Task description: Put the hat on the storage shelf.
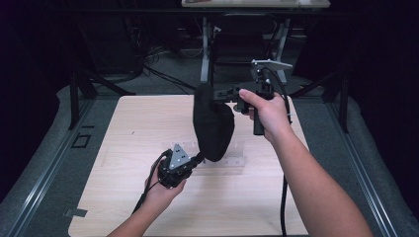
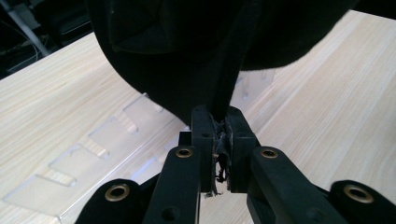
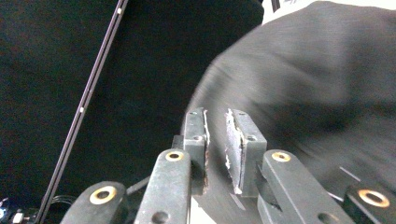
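Note:
A black fabric item [image 1: 213, 126] hangs above the middle of the wooden table [image 1: 143, 123], its lower end close to the tabletop. My left gripper [image 1: 199, 158] reaches up from below it and is shut on a fold of the black fabric [image 2: 187, 70]. The pinched fold shows between the pads in the left gripper view, at the left gripper [image 2: 218, 122]. My right gripper [image 1: 221, 95] is level at the top of the fabric. In the right gripper view, the right gripper [image 3: 217, 122] stands open with a narrow gap, and the grey-black fabric [image 3: 308, 84] lies blurred just beyond the pads.
A clear plastic rack with slots [image 1: 232, 160] lies flat on the table under the fabric, also seen as the clear rack [image 2: 88, 154] in the left gripper view. Black stands [image 1: 74, 94] and table legs [image 1: 205, 54] ring the far side.

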`<state>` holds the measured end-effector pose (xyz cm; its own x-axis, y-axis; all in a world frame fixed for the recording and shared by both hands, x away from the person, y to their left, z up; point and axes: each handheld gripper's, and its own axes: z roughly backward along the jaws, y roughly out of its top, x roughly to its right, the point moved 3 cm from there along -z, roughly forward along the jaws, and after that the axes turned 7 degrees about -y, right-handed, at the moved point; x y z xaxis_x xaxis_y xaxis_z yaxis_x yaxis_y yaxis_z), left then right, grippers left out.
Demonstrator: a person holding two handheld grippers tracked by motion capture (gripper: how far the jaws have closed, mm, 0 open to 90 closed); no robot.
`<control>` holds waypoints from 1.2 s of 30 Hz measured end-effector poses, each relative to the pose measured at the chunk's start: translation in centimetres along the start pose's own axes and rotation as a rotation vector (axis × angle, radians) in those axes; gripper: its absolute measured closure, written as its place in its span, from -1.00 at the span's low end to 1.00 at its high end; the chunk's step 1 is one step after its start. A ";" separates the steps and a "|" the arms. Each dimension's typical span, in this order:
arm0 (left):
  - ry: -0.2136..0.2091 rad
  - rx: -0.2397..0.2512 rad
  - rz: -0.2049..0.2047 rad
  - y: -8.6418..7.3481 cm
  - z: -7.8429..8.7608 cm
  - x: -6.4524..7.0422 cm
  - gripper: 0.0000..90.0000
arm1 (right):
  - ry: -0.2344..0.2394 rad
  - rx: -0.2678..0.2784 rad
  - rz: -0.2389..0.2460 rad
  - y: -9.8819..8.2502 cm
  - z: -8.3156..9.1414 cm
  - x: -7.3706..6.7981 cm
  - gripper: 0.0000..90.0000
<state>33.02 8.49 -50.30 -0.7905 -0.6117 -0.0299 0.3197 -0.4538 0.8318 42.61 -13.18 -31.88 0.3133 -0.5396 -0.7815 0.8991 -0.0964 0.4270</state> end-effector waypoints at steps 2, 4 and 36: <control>0.006 -0.004 0.013 -0.5 0.1 -0.4 0.90 | -0.009 0.009 0.003 0.0 0.6 0.4 0.74; 0.005 -0.005 0.018 -0.7 0.1 -0.5 0.90 | -0.017 0.010 0.003 0.0 0.9 0.5 0.75; 0.003 -0.009 0.137 -5.4 0.2 -2.0 0.37 | -0.256 0.036 0.132 -3.9 2.3 3.7 0.69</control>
<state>32.78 12.31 -54.61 -0.7378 -0.6700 0.0821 0.4293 -0.3719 0.8231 39.58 -16.76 -35.33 0.3352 -0.7422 -0.5803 0.8428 -0.0391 0.5369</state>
